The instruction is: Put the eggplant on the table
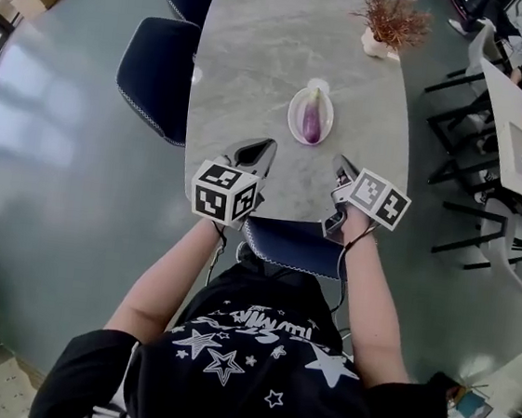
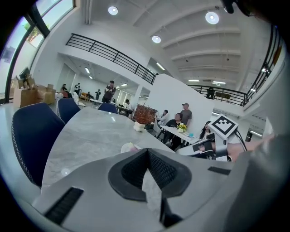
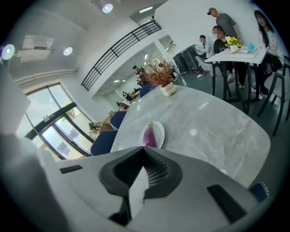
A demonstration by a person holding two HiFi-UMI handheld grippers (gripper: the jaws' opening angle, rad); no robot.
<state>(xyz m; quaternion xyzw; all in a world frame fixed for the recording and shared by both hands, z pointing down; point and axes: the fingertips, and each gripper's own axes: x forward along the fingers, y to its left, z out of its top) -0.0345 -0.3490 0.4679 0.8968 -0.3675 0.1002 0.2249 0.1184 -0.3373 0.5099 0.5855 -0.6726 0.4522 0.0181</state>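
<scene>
Purple eggplant (image 1: pixel 312 123) on plate (image 1: pixel 293 113), long axis running away along worktop (image 1: pixel 259 63), stem at far end. Left gripper (image 1: pixel 260 153), right gripper (image 1: pixel 344 170): fingers together, empty.

We hold left gripper (image 1: pixel 266 150) and right gripper (image 1: pixel 343 166) over the near edge of the table (image 1: pixel 259 63); eggplant (image 1: pixel 313 123) lies on plate (image 1: pixel 293 113) at twelve o'clock

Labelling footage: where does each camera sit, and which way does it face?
Head view: on the head, facing steeply down at table and eggplant; forearms, left gripper, right gripper show.
Left gripper view: on that gripper, along its shut jaws across the table; right gripper shows.
Right gripper view: on that gripper, along its shut jaws toward the eggplant.
Shared: all show the potted plant.
</scene>
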